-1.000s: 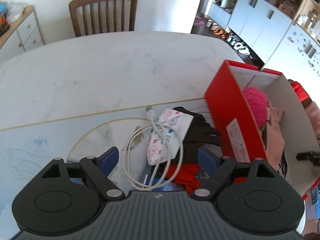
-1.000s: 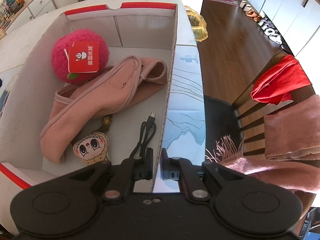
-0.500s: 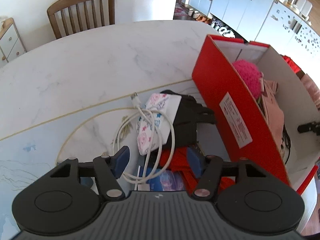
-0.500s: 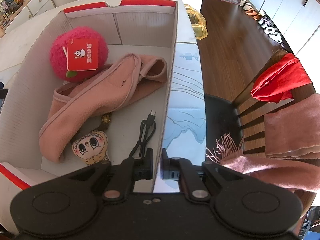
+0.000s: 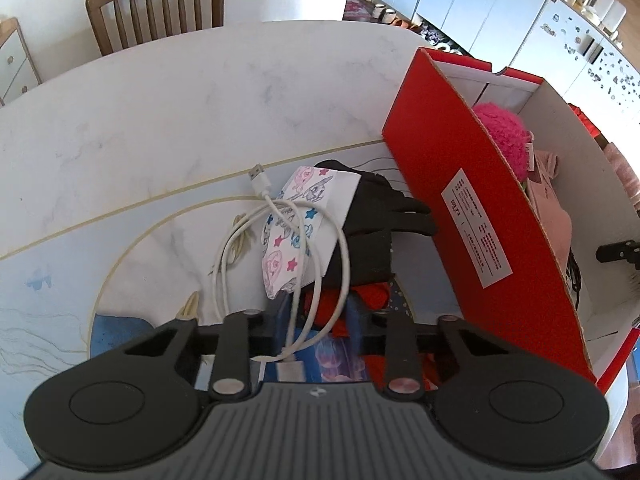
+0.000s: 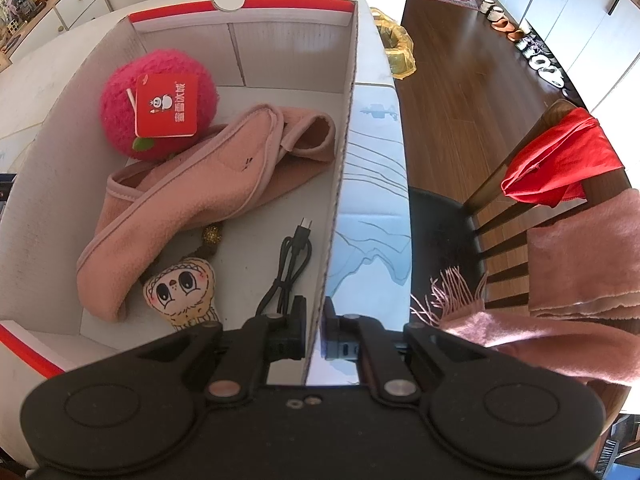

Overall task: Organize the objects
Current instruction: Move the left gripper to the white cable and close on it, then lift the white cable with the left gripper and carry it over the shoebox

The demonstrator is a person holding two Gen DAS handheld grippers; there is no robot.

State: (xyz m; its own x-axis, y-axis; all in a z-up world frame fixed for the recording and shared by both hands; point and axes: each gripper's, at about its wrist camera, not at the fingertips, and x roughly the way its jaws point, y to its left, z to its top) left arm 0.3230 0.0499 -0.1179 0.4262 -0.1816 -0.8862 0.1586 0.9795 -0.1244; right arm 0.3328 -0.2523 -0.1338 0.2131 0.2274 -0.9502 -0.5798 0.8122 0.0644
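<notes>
Left gripper (image 5: 318, 322) jaws closing around white cable (image 5: 276, 248) loop; right gripper (image 6: 314, 334) jaws clamp box wall (image 6: 340, 184).

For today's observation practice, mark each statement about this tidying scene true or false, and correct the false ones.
1. The fuzzy pink ball with the red tag lies inside the red cardboard box. True.
2. The coiled white USB cable is already in the box. False: it lies on the table, outside the box.
3. The right gripper pinches the box's side wall. True.
4. The black cable lies on the wooden floor. False: it lies in the box.
</notes>
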